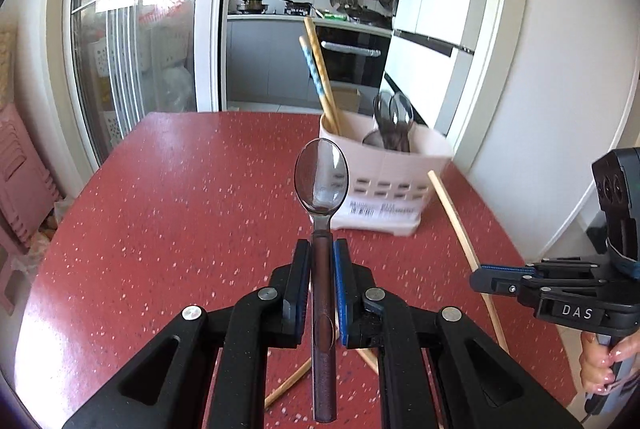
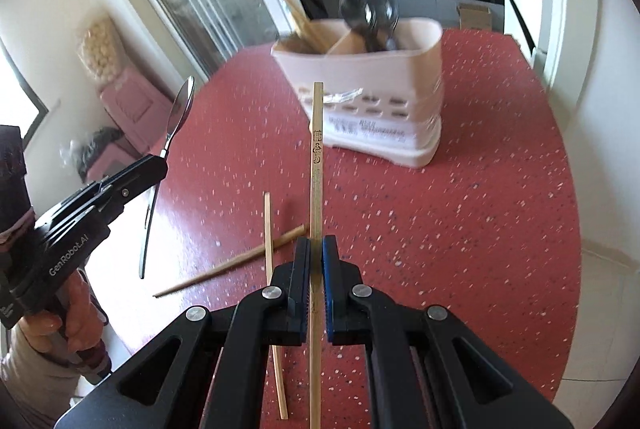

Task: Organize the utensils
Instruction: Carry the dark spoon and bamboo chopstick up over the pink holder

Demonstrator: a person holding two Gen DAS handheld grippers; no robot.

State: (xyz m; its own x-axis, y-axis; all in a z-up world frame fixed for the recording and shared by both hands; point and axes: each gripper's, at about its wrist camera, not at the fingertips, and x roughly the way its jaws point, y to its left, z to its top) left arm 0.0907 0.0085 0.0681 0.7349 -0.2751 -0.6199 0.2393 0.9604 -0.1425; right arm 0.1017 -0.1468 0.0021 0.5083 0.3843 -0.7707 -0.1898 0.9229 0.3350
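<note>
Nearest, your left gripper [image 1: 322, 257] is clamped on the handle of a clear-bowled spoon [image 1: 321, 181]. You hold it partway along the handle, bowl forward and up, handle end trailing back between the arms. That grip probably suits a handle-first drop only if you tip the wrist over; as held, the bowl leads.

Your right gripper [image 2: 316, 253] is closed on a wooden chopstick [image 2: 317, 165], pinched low so most of its length juts ahead. The stamped end points at the holder, which looks like a line-up for insertion.

Both loads are lifted off the red speckled table [image 2: 480, 209]. My reading: you are carrying two items at once to save a trip.

Just beyond the right gripper, two loose chopsticks [image 2: 224, 271] lie crossed on the table, not yet sorted. In the left view, another chopstick [image 1: 456, 217] lies flat with its far end near the holder's right corner; whether it is one of that pair I cannot tell.

Farther on stands the pink utensil holder [image 2: 400, 101], upright, with a divider. Chopsticks [image 1: 320, 69] lean in its left compartment; dark spoons [image 2: 370, 9] stand bowl-up in the right. So the spoon likely goes right, the chopstick left.

Risk: the two grippers cross paths at the holder's mouth.
</note>
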